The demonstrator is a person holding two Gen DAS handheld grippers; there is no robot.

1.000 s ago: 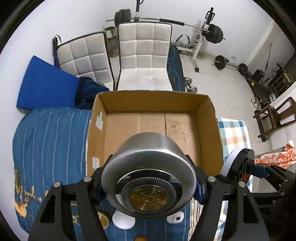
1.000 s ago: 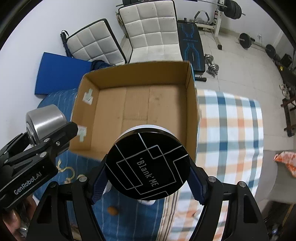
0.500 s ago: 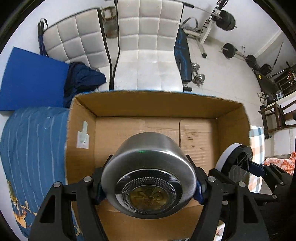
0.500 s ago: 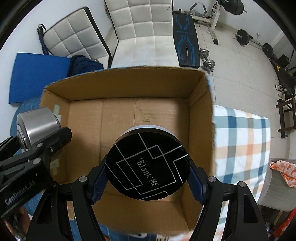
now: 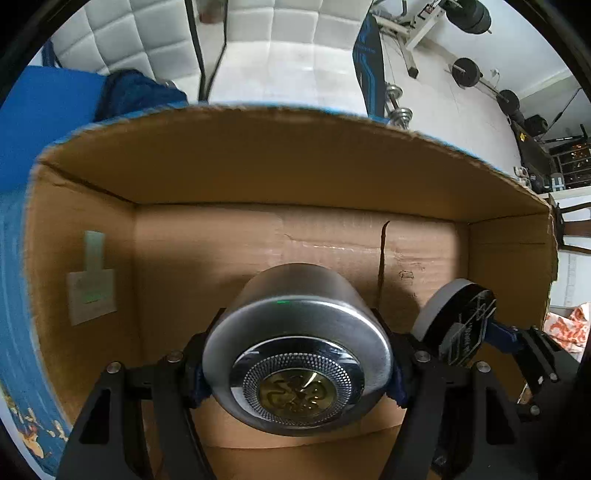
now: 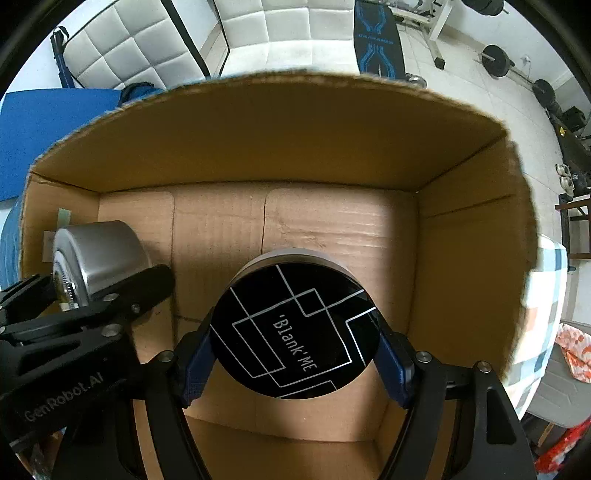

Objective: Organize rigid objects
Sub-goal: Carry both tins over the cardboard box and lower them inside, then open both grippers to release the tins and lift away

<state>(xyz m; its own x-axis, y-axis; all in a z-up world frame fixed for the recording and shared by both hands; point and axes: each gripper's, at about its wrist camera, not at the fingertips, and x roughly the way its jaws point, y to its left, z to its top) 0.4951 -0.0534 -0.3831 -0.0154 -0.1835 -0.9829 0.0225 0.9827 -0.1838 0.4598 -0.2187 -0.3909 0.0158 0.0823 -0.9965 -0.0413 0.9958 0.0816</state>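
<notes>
Tongs clamp objects: left tongs (image 5: 297, 369) a steel canister (image 5: 295, 354), right tongs (image 6: 295, 354) a black-lidded tin (image 6: 295, 328).

White quilted chairs (image 6: 280, 33) behind, blue mat (image 5: 40, 122) far left with dark blue cloth (image 5: 140, 96) beside it, weight bench (image 6: 375, 40), dumbbells (image 5: 399, 107), barbell plates (image 6: 496, 61) on tiled floor, orange-patterned fabric (image 5: 569, 326) right.

left claw (image 5: 297, 373): clamps silver tin (image 5: 295, 354) | over cardboard box (image 5: 258, 166) | right claw's black-lidded tin (image 5: 458, 325) beside it
</notes>
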